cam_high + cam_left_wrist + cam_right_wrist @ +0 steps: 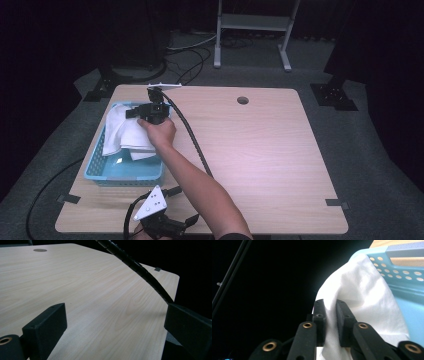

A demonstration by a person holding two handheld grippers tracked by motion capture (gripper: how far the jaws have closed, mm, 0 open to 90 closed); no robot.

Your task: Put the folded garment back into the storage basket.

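- The right tool (330, 307) has its two black jaws drawn nearly together, clamped on a fold of the white cloth (364, 302); in the right gripper view the fabric runs up between the pads and bulges out on the far side of them.
- In the high view the same right tool (150, 113) sits over the far end of the light blue basket (100, 172), gripped by the person's right hand (160, 134), with the forearm reaching in from the bottom edge across the surface (260, 150).
- The white cloth (125, 132) lies bunched in the far half of the basket, draped over its left wall; the near half of the basket floor is bare.
- The basket wall seen in the right gripper view (409, 287) is pierced with rows of small round holes and rises just beside the cloth.
- A black ribbed cable (192, 137) trails from the right tool and curves down along the forearm; it also crosses the left gripper view (140, 267) above the wood.
- The left tool (162, 222) rests at the near edge of the surface, near the basket's near end, with a grey three-cornered plate on top.
- In the left gripper view the left tool (115, 327) has its jaws standing wide apart, with bare wood grain between them.
- A small round hole (243, 100) sits in the surface near its far edge, well apart from the basket.
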